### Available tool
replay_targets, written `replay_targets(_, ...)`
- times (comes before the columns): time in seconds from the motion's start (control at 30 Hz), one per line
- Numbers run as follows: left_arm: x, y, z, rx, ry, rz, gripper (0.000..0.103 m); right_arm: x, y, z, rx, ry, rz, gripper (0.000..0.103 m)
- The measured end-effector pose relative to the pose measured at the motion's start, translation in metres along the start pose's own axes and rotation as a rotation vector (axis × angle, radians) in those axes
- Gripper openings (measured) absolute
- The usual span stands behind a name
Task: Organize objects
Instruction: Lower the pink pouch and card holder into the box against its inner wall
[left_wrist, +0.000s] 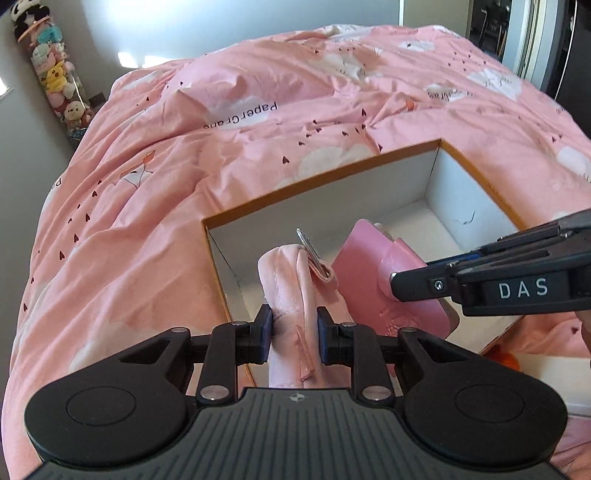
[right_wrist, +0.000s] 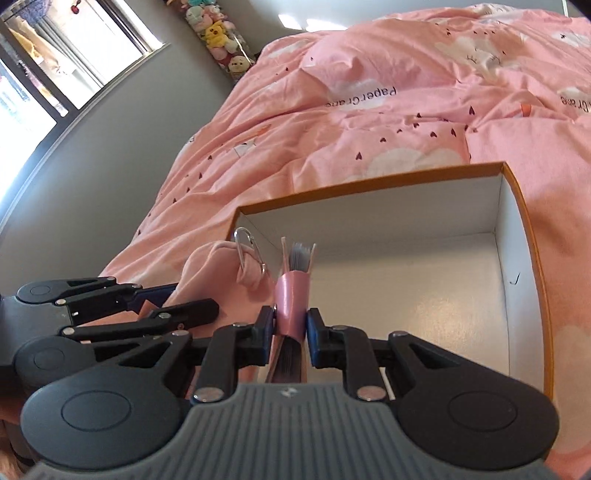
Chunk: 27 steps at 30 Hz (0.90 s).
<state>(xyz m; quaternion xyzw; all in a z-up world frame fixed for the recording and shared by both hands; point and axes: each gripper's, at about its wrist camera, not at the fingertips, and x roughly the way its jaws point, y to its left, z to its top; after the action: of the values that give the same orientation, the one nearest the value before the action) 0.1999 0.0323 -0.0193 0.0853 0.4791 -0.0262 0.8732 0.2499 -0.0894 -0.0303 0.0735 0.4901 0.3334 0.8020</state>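
- The left gripper (left_wrist: 294, 334) is closed on a pink fabric pouch (left_wrist: 291, 284) with a metal clip (left_wrist: 308, 245), its long axis running away towards the far wall of the box (left_wrist: 332, 184).
- The right gripper (right_wrist: 290, 334) is clamped on a pink notebook (right_wrist: 291, 291), held edge-up, just right of the pouch.
- Both are held over the box's near left part; the white floor beyond and to the right is seen bare.
- Around the box a pink quilt (left_wrist: 258, 110) is spread; nothing is seen in the way.

Box (right_wrist: 517, 258) floor bare on right; walls hem all sides.
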Motion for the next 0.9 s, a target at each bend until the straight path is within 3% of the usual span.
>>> replay_targets(0.17,0.021,-0.011,-0.013,0.062,0.062,0.038,0.027,0.03,-0.011,-0.007,0.063,0.048,-0.006,0.02)
replay_targets(0.4,0.039,-0.02,-0.023,0.093,0.087,0.1,0.029,0.055,-0.016,-0.018,0.105,0.118,-0.007,0.02)
replay_targets(0.6,0.042,-0.027,-0.032,0.115,0.08,0.135,0.034,0.069,-0.012,-0.024,0.081,0.181,-0.003,0.02)
replay_targets(0.9,0.032,-0.02,-0.043,0.089,-0.015,0.089,0.045,0.076,-0.006,-0.023,0.064,0.211,-0.011,0.02)
